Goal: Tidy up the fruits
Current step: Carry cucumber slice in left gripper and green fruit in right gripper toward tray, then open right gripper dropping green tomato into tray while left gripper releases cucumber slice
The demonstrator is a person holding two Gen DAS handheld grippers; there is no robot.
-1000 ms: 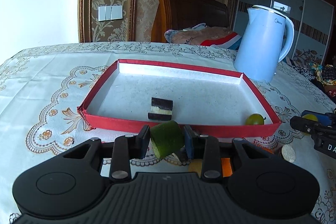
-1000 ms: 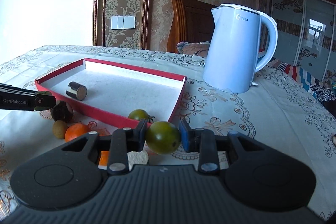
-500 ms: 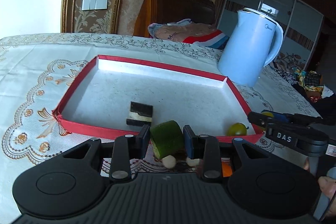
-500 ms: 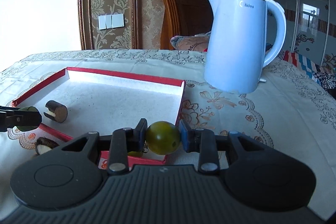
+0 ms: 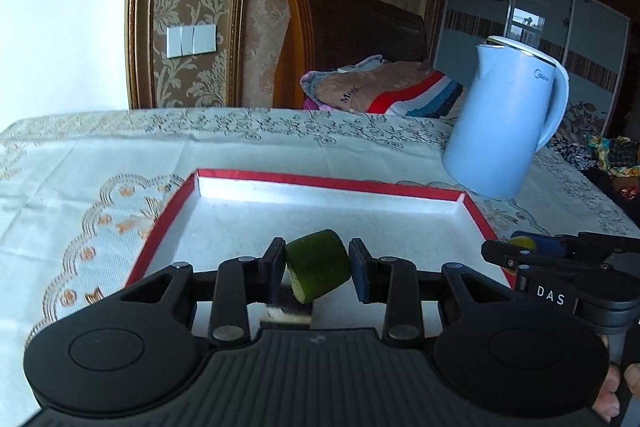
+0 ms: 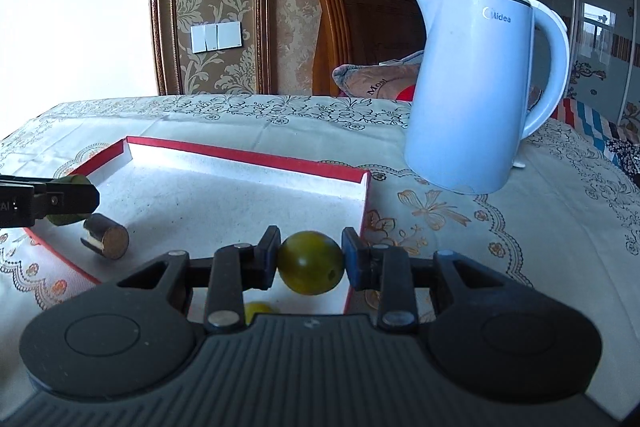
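Both claws have come forward over the red tray since the earlier frames: the tray's near rim, once ahead of the left claw, now sits under it, and the loose fruits on the cloth that showed below both claws have dropped out of sight.

The left claw (image 5: 318, 269) is clamped on a green chunk (image 5: 318, 267), a short cylinder tilted so its pale cut face looks down and to the left. Straight below it in the left view lies the dark roll (image 5: 286, 311) on the tray (image 5: 160, 227) floor, so a release here would, I judge, land the chunk on or against that roll. The right claw (image 6: 310, 263) is closed on a round olive-green fruit (image 6: 311, 262), hanging over the tray's lower right corner, just inside the red wall. Below it, at the bottom centre of the right view, a small yellow-green fruit (image 6: 256, 309) already lies in the tray.

Each claw is nearer its own side of the tray: left over the near left part, right over the near right corner.

Count: two claws, each carrying one piece; one roll and one small fruit in the tray; one tray; one kettle (image 6: 472, 87) on the surface (image 6: 560, 227) at upper right.
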